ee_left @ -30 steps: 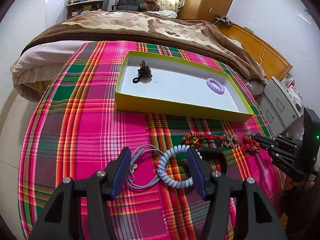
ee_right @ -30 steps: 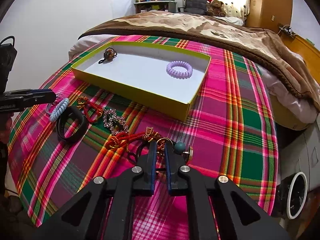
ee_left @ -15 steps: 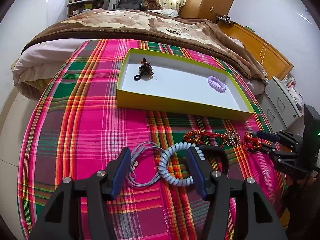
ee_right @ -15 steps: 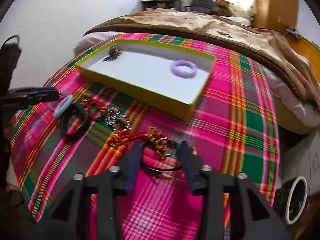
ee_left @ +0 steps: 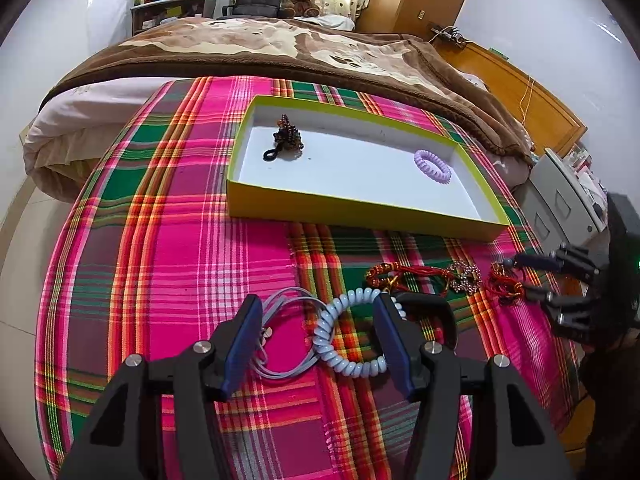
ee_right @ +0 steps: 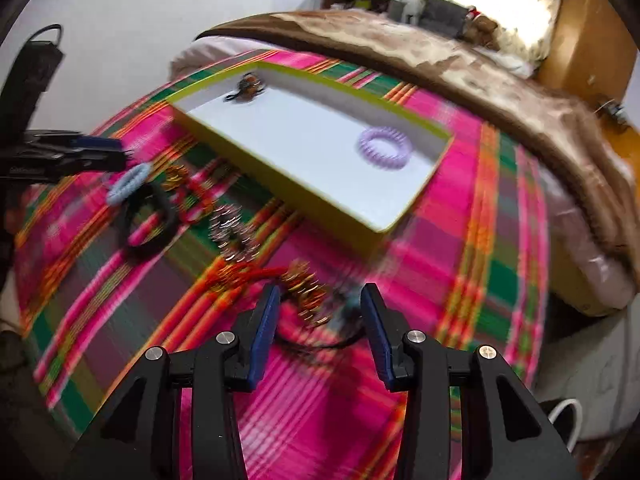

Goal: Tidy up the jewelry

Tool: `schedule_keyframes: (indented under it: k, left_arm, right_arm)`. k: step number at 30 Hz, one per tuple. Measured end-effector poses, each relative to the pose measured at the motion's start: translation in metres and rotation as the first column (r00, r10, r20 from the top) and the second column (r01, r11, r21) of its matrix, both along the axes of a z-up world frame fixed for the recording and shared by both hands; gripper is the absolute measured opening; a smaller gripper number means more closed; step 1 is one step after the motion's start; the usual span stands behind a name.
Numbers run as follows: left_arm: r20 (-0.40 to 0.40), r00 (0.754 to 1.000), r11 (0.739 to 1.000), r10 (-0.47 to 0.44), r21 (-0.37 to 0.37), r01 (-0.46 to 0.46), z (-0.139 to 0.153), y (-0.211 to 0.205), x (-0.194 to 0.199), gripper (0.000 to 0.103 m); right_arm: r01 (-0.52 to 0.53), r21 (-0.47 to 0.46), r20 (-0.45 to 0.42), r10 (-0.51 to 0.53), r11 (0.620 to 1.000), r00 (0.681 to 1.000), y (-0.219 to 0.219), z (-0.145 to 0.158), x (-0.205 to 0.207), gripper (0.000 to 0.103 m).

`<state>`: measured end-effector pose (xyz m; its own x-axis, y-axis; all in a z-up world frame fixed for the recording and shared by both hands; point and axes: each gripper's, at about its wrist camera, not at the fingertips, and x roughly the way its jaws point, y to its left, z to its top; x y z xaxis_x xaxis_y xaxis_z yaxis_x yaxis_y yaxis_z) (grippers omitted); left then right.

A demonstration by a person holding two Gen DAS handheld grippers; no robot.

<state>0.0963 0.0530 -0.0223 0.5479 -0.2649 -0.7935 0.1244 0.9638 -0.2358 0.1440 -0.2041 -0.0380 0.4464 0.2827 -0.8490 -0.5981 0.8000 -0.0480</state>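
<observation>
Lying flat, yellow tray [ee_left: 360,210] runs lengthwise left-to-right across plaid cloth [ee_left: 168,248].

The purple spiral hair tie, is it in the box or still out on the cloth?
In. The purple spiral hair tie lies on the yellow-green box's white floor.

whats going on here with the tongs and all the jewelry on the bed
A person is sorting jewelry into a yellow-green box on a plaid cloth. A purple coil band and a dark beaded piece already lie inside. The right tongs have just opened around a gold-and-red piece. The left tongs stand open over a pale blue coil band.
</observation>
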Motion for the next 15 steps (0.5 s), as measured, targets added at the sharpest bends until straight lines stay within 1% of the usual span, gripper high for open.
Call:
schedule_keyframes:
  k: [2, 4, 6, 8, 9, 10, 11, 13, 15]
  left_arm:
    - [-0.001, 1.000, 1.000, -0.002, -0.001, 0.002, -0.001, 0.000, 0.001, 0.060]
    - [0.000, 1.000, 1.000, -0.004, 0.001, 0.004, -0.001, 0.000, 0.000, 0.060]
    - [-0.001, 1.000, 1.000, -0.007, 0.001, 0.007, -0.002, 0.001, 0.000, 0.060]
    - [-0.001, 1.000, 1.000, -0.001, 0.005, 0.001, -0.003, 0.002, 0.001, 0.060]
    - [-0.002, 1.000, 1.000, 0.000, 0.002, 0.000, -0.004, 0.003, 0.001, 0.060]
    - [-0.006, 1.000, 1.000, 0.005, -0.001, -0.005, -0.005, 0.005, 0.001, 0.060]
    - [-0.008, 1.000, 1.000, 0.009, -0.002, -0.009, -0.005, 0.005, 0.001, 0.060]
    - [-0.012, 1.000, 1.000, 0.009, 0.003, -0.009, -0.007, 0.005, 0.001, 0.059]
    - [-0.019, 1.000, 1.000, 0.012, 0.009, -0.011, -0.008, 0.005, 0.000, 0.060]
  right_arm:
    - [0.002, -0.038, -0.016, -0.003, 0.999, 1.000, -0.002, -0.008, -0.002, 0.043]
    - [0.035, 0.001, -0.028, -0.035, 0.999, 0.999, -0.012, -0.006, -0.007, 0.043]
    - [0.065, 0.027, -0.001, -0.065, 0.998, 0.998, -0.020, 0.000, -0.014, 0.043]
    - [0.112, 0.072, 0.016, -0.113, 0.991, 0.993, -0.031, 0.006, -0.018, 0.043]
    - [0.157, 0.117, 0.012, -0.160, 0.981, 0.987, -0.040, 0.008, -0.017, 0.043]
    - [0.200, 0.168, -0.009, -0.201, 0.965, 0.979, -0.048, 0.009, -0.014, 0.043]
    - [0.234, 0.198, -0.030, -0.232, 0.952, 0.972, -0.053, 0.008, -0.010, 0.043]
    - [0.295, 0.208, -0.066, -0.288, 0.933, 0.955, -0.059, 0.002, 0.000, 0.043]
    - [0.312, 0.224, -0.093, -0.298, 0.923, 0.950, -0.059, -0.004, 0.008, 0.043]
